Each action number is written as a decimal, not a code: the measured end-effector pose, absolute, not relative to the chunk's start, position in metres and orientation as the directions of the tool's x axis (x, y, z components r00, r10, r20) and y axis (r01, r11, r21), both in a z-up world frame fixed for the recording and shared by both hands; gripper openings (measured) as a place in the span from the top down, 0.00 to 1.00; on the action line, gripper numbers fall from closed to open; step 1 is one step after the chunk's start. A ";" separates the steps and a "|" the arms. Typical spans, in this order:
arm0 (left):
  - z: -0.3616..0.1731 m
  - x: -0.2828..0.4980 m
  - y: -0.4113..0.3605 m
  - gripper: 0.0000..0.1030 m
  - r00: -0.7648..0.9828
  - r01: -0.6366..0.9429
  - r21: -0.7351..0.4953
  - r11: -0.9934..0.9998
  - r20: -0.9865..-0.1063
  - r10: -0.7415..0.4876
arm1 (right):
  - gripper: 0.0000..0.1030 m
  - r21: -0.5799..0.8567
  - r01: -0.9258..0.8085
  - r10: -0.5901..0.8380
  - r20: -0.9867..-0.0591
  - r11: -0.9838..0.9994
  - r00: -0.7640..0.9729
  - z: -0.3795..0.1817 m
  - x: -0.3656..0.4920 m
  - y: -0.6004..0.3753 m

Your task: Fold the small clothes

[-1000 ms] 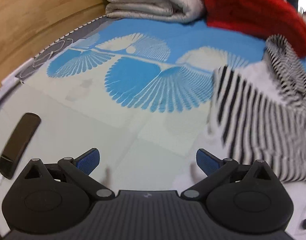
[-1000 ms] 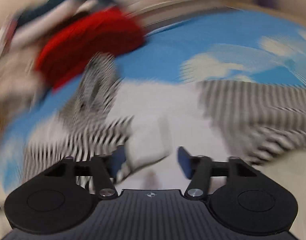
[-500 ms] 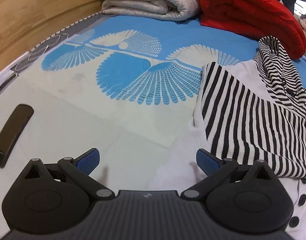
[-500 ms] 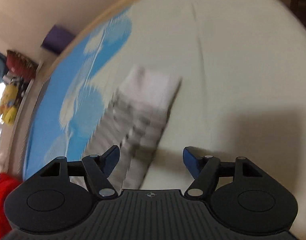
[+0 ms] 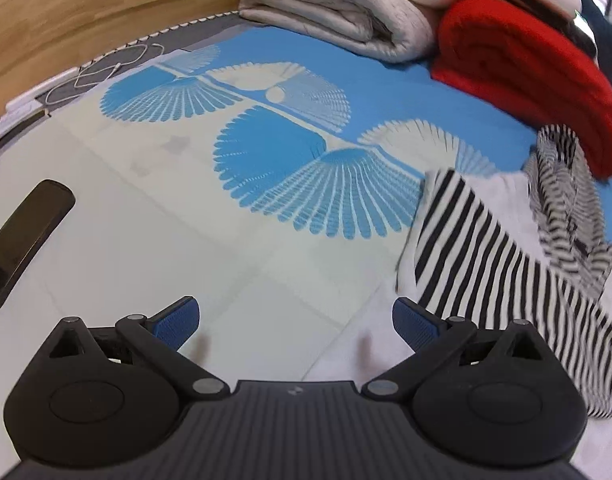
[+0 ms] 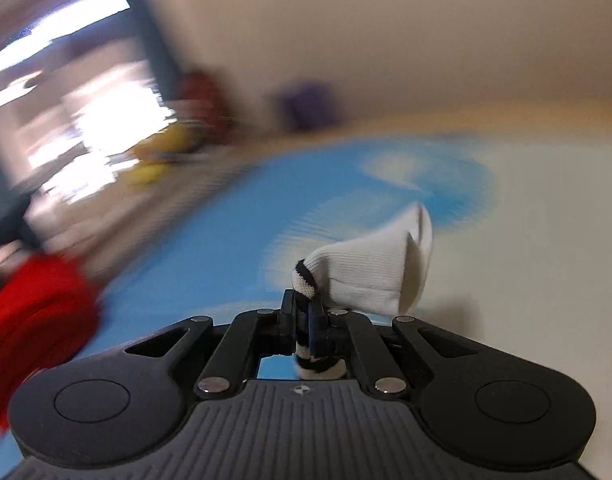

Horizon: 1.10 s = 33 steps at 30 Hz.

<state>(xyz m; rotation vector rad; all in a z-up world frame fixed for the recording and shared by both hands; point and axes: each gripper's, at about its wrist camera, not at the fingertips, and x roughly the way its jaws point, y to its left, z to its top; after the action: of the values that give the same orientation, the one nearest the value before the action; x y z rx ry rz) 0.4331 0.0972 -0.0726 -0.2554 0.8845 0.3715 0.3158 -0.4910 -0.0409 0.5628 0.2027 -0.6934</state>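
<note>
Ribbed knit striped garment (image 5: 486,264), fuzzy red blanket (image 5: 538,72), glossy black phone (image 5: 25,236).

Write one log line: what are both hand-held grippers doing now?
left hand-held gripper: open, empty, over bedsheet | right hand-held gripper: just closed on striped garment cuff

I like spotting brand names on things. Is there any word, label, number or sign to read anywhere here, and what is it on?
No readable text in either view.
Left gripper: a tiny mark on its ribbed body, too small to read.
Right gripper: the same kind of tiny mark, unreadable.
Dark flat device: no lettering visible.
Striped garment, red blanket, patterned sheet: patterns only, no writing.
The room beyond the right gripper is too blurred to tell.
</note>
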 end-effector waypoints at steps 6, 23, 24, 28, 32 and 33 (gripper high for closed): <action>-0.063 0.432 0.112 0.00 0.582 -0.441 -0.088 0.893 -0.785 0.210 | 0.95 0.158 0.184 -0.150 -0.203 0.970 0.968 0.013 0.392 -0.274; -0.053 0.417 0.096 0.00 0.629 -0.348 -0.071 0.935 -0.757 0.177 | 0.20 0.049 0.207 -0.132 -0.622 0.977 0.772 -0.066 0.282 -0.263; -0.053 0.415 0.090 0.00 0.636 -0.329 -0.053 0.943 -0.750 0.180 | 0.19 0.056 0.225 -0.145 -0.609 0.973 0.780 -0.068 0.271 -0.265; -0.055 0.405 0.062 0.00 0.656 -0.269 0.049 0.962 -0.722 0.220 | 0.19 -0.011 0.280 -0.236 -0.569 0.960 0.788 -0.096 0.269 -0.271; -0.058 0.397 0.042 0.00 0.669 -0.211 0.075 0.975 -0.716 0.200 | 0.19 -0.117 0.244 -0.266 -0.572 0.963 0.776 -0.107 0.306 -0.274; -0.059 0.397 0.038 0.00 0.670 -0.202 0.081 0.976 -0.716 0.198 | 0.19 -0.128 0.252 -0.279 -0.572 0.959 0.771 -0.107 0.310 -0.277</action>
<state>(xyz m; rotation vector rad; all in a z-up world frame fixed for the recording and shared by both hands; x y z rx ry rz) 0.3966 0.0383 -0.0593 -0.0054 0.8059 0.2254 0.3097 -0.2767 -0.1070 -0.0450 0.6266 -0.2880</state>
